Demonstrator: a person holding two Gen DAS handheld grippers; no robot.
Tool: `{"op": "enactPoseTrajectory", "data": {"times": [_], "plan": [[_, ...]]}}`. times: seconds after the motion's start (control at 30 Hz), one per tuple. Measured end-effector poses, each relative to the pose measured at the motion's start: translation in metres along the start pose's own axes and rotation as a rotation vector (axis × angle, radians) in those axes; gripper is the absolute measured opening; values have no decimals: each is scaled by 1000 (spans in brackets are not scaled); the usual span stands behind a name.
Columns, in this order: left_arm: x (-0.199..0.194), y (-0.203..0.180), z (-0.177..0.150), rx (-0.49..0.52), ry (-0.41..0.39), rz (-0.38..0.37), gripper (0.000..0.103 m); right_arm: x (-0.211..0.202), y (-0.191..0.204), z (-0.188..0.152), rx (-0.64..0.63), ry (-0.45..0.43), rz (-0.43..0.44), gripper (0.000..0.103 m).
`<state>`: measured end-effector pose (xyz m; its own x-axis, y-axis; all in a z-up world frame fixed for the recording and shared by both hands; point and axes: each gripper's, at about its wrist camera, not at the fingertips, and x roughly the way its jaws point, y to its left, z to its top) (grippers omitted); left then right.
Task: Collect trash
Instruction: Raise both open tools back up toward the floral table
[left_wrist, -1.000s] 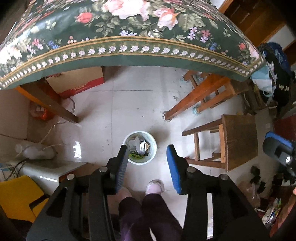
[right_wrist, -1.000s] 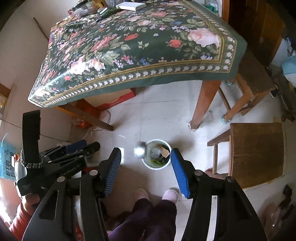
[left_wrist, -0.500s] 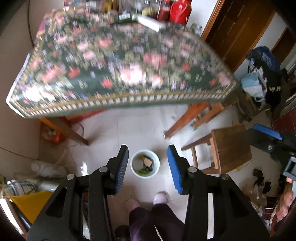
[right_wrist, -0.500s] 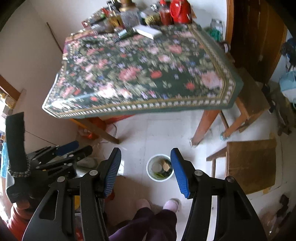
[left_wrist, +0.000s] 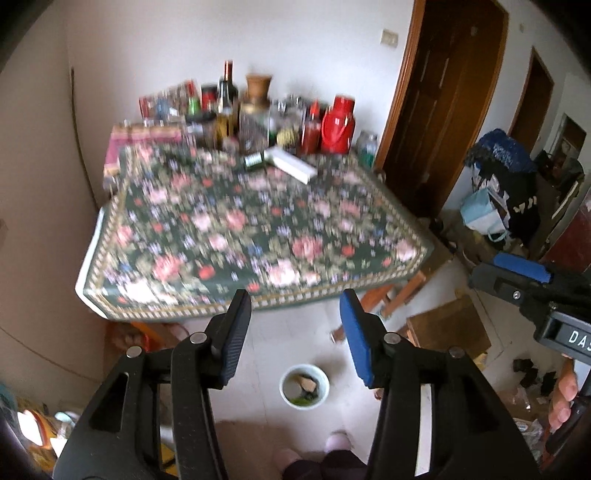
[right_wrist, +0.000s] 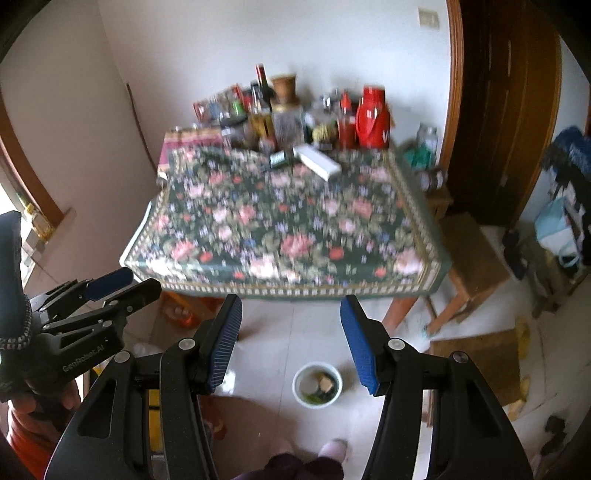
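Observation:
A small white trash bin stands on the tiled floor below me, with scraps inside; it also shows in the right wrist view. My left gripper is open and empty, held high above the floor in front of the table. My right gripper is open and empty at about the same height. A table with a dark floral cloth lies ahead. On its far part lie a white box and a small dark green box; both also show in the right wrist view.
Bottles, jars and a red thermos crowd the table's far edge by the wall. Wooden stools stand right of the table. A brown door is at the right. Bags and clutter fill the far right. My feet are below.
Both grippers have risen and tilted up from the floor. The bin now sits small and low in view, and the whole tabletop with its far clutter has come into sight.

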<state>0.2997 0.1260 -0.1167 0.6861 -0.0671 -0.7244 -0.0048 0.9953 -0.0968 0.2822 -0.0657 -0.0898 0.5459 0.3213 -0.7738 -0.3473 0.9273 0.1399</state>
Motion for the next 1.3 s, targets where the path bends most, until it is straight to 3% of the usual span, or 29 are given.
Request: {"op": "enactPoseTrajectory", "data": {"times": [0.1,0.23,0.33,0.4,0.53,0.8,1.3], "plan": [[-27,2,11,17,-65,-9,49,-19,10,8,0,-59,-9,52],[-62,3,21,29,-164,-17,65,-42,22,15,-17,-136,-31,54],[-78,3,27,46,-213,-7,72,-56,28,20,-31,-199,-45,59],[-84,3,31,57,-240,-2,73,-61,30,24,-35,-228,-49,63],[-84,5,42,46,-279,6,89,-58,27,35,-44,-244,-54,63],[-34,1,79,13,-256,40,89,-20,-6,65,-49,-209,-34,63],[70,-37,193,-59,-245,180,89,55,-96,180,-129,-185,50,63]]}}
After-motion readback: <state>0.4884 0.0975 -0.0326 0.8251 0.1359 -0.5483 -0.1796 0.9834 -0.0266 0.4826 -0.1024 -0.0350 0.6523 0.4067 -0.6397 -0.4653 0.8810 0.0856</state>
